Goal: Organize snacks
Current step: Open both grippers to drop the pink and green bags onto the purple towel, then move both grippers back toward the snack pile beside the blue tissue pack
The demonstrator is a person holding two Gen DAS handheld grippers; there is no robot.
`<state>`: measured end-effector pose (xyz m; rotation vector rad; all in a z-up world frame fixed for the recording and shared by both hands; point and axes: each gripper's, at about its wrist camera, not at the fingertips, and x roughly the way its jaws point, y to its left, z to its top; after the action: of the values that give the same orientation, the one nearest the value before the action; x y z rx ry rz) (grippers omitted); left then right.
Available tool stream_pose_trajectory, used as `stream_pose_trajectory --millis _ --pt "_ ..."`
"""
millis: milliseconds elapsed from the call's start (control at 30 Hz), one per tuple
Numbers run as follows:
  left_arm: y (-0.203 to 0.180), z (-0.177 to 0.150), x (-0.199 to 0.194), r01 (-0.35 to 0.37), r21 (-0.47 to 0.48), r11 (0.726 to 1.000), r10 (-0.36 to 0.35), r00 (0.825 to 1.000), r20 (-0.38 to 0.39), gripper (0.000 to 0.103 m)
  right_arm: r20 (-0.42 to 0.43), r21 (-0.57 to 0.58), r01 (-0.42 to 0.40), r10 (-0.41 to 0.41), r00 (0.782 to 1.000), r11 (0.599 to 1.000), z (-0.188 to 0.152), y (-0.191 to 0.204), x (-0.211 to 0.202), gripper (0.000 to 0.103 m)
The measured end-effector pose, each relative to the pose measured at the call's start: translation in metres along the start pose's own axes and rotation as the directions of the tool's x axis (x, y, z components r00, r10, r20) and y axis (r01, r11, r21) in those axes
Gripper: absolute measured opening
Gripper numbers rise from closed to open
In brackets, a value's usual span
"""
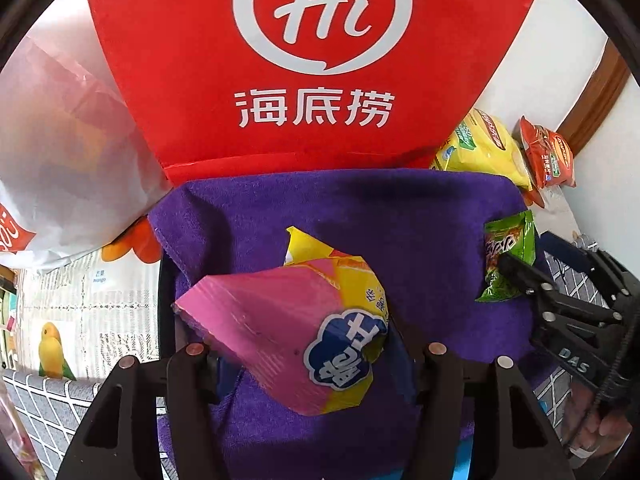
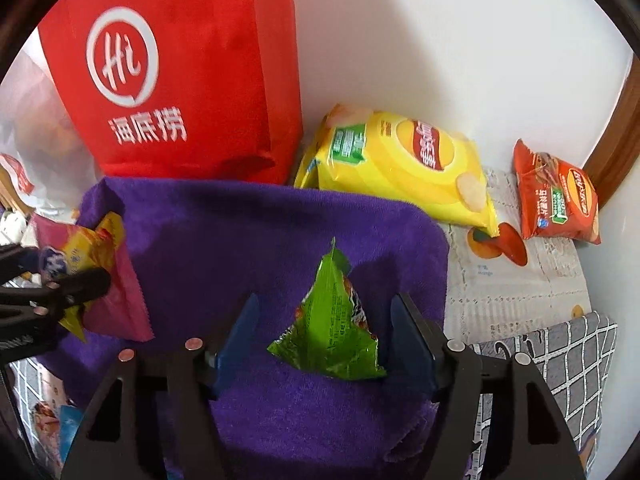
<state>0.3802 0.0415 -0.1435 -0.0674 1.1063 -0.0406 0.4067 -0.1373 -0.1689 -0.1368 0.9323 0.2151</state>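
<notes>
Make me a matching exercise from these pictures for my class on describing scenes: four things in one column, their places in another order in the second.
1. pink-and-yellow packet
2. green packet
3. big yellow chip bag
4. small orange packet

A. leaning by the red bag
B. between the right gripper's open fingers
C. far right, near the wooden trim
D. gripped by the left gripper

Pairs: 1-D, 2-B, 3-A, 4-C
</notes>
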Motion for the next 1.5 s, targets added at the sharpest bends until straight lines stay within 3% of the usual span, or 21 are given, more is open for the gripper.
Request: stream_pose_trajectory --millis 67,133,233,567,833,967,1167,1400,1500 --pt "-0.002 0.001 0.000 0.001 0.003 1.000 -0.001 1.000 -0.006 0.064 0.016 -0.001 -0.002 0.002 1.000 1.000 0.002 0.000 -0.007 0.069" --pt "-0.003 0.002 -0.004 0.014 -0.007 1.000 -0.014 1.000 0.005 0.079 0.031 -0.005 0.001 -0.001 1.000 1.000 0.002 0.003 -0.015 0.069" --pt "-0.002 0.002 -0.015 0.012 -0.006 1.000 -0.012 0.999 0.039 0.084 0.063 -0.004 0.003 -0.003 0.998 1.000 0.003 0.005 -0.028 0.071" --pt "-0.014 -0.002 -0.062 0.026 0.045 0.999 -0.032 0.991 0.131 0.085 0.154 0.052 0.035 -0.043 0.987 0.998 0.001 0.005 -0.085 0.080" --pt "-0.037 -0.017 -0.114 0.081 0.124 0.989 -0.109 0.965 0.239 0.085 0.127 0.098 0.158 -0.170 0.977 0.983 -0.032 -0.006 -0.136 0.084" --pt "-0.046 -0.033 -0.138 0.064 0.145 0.987 -0.104 0.952 0.287 0.085 0.113 0.135 0.184 -0.199 0.973 0.974 -0.055 -0.013 -0.164 0.084" --pt "-0.047 -0.070 -0.161 0.060 0.136 0.989 -0.098 0.951 0.294 0.084 0.173 0.126 0.160 -0.180 0.968 0.979 -0.089 -0.008 -0.206 0.086" --pt "-0.038 -0.122 -0.188 -0.002 0.133 0.991 -0.047 0.931 0.362 0.084 0.241 0.141 0.101 -0.133 0.961 0.985 -0.126 0.003 -0.236 0.086" --pt "-0.029 -0.140 -0.192 -0.003 0.112 0.994 -0.038 0.931 0.364 0.084 0.249 0.161 0.075 -0.114 0.962 0.984 -0.141 0.005 -0.240 0.086"
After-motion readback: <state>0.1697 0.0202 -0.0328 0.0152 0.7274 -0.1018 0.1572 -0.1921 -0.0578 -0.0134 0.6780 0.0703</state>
